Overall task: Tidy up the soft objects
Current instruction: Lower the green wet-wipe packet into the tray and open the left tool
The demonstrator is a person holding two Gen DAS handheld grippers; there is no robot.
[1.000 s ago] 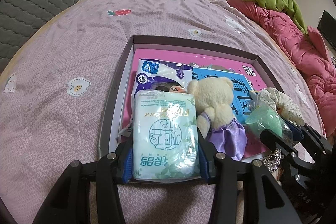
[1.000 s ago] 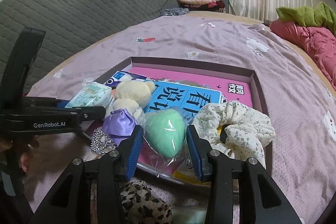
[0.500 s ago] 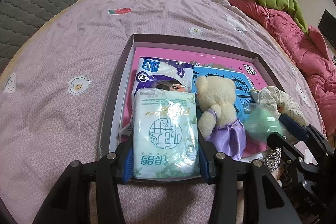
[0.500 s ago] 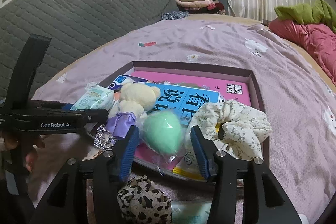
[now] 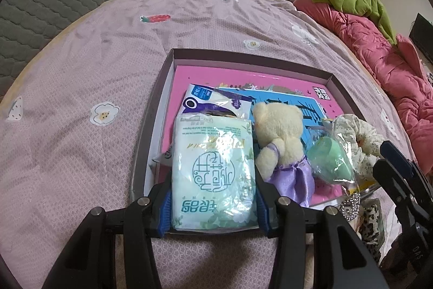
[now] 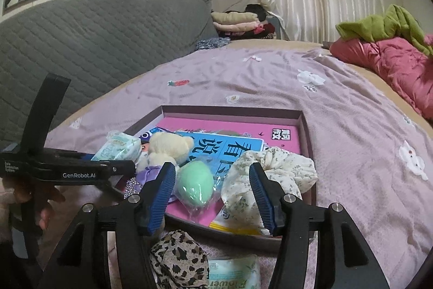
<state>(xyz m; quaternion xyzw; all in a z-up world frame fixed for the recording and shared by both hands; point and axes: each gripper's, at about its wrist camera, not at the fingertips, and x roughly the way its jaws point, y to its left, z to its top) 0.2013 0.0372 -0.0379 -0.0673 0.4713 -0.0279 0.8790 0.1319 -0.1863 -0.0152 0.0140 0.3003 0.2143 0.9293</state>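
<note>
The left gripper (image 5: 213, 203) is clamped on a pale green tissue pack (image 5: 213, 172), its blue pads pressed against both sides of the pack, which sits at the near left corner of a shallow box (image 5: 162, 88) lying on a lilac bedspread (image 5: 81, 88). Behind the pack lies a white and purple packet (image 5: 213, 102), partly tucked under it. Just to the right of the pack a cream teddy bear (image 5: 278, 134) in a purple skirt lies face down on a blue and pink book (image 5: 284, 99) that covers the box floor. The right gripper (image 6: 212, 197) stands wide apart and holds nothing; a green sponge egg in clear wrap (image 6: 194, 183) lies between its fingers, close to the left one, with a gap to the right one. A cream flowered scrunchie (image 6: 276, 169) lies beside the egg at the near right of the box, behind the right finger. In front of the box, on the bedspread, sit a leopard-print scrunchie (image 6: 178, 259) and a second tissue pack (image 6: 235, 272), with a small rhinestone piece (image 5: 351, 205) near the box edge. A pink quilt (image 5: 379, 56) with a green cloth (image 5: 351, 2) on it lies at the far right of the bed.
</note>
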